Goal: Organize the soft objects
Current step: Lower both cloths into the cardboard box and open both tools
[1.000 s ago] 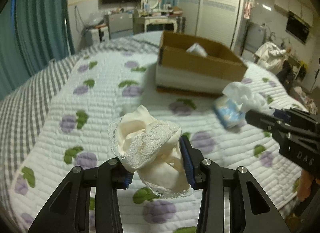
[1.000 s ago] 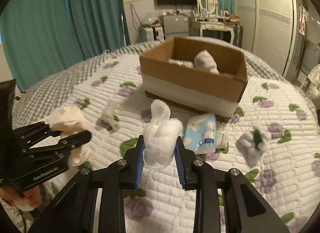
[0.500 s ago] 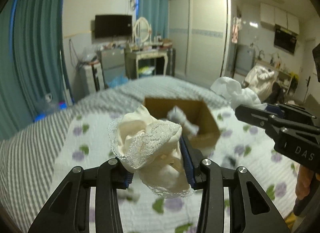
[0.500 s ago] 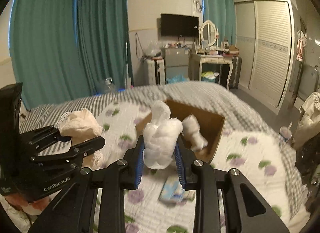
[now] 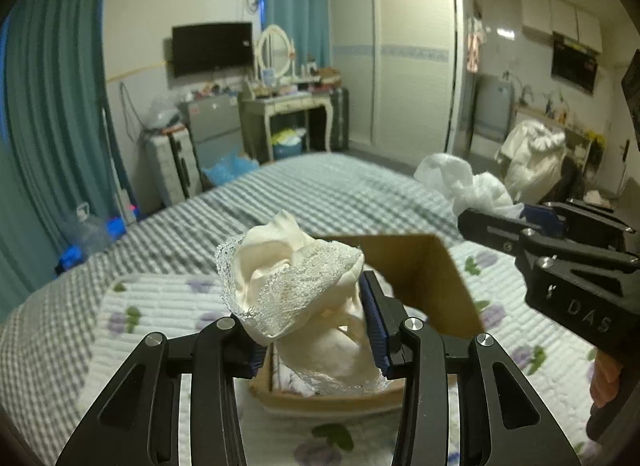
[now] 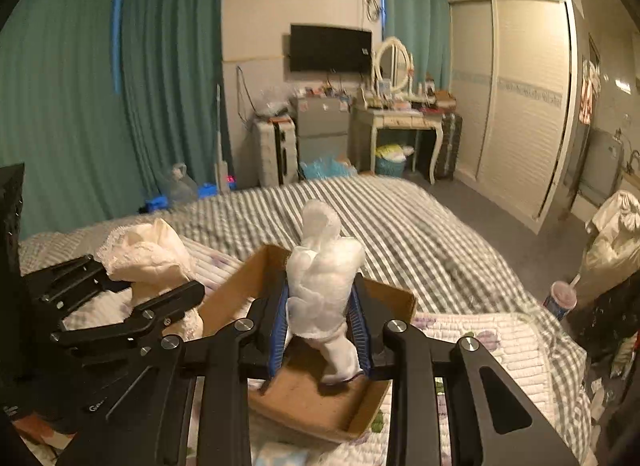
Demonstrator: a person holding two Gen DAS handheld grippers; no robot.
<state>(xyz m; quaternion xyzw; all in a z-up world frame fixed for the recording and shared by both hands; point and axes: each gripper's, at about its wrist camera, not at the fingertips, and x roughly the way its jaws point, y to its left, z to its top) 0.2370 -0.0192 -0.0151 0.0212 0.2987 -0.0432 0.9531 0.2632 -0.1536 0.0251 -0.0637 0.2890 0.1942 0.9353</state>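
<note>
My left gripper (image 5: 316,338) is shut on a cream lace-trimmed cloth (image 5: 288,282) and holds it over the near edge of the open cardboard box (image 5: 432,278). My right gripper (image 6: 320,330) is shut on a white soft bundle (image 6: 324,282) above the same box (image 6: 320,398). In the left wrist view the right gripper (image 5: 520,225) shows at the right with its white bundle (image 5: 464,181). In the right wrist view the left gripper (image 6: 132,298) shows at the left with the cream cloth (image 6: 148,254).
The box sits on a bed with a white floral quilt (image 5: 152,310) over a grey striped cover (image 6: 400,217). A light blue packet (image 6: 280,458) lies by the box's near edge. A cup (image 6: 562,298) stands at the right of the bed.
Both grippers have risen and moved forward with their loads. They now hang over the box, which was well ahead of them before.
</note>
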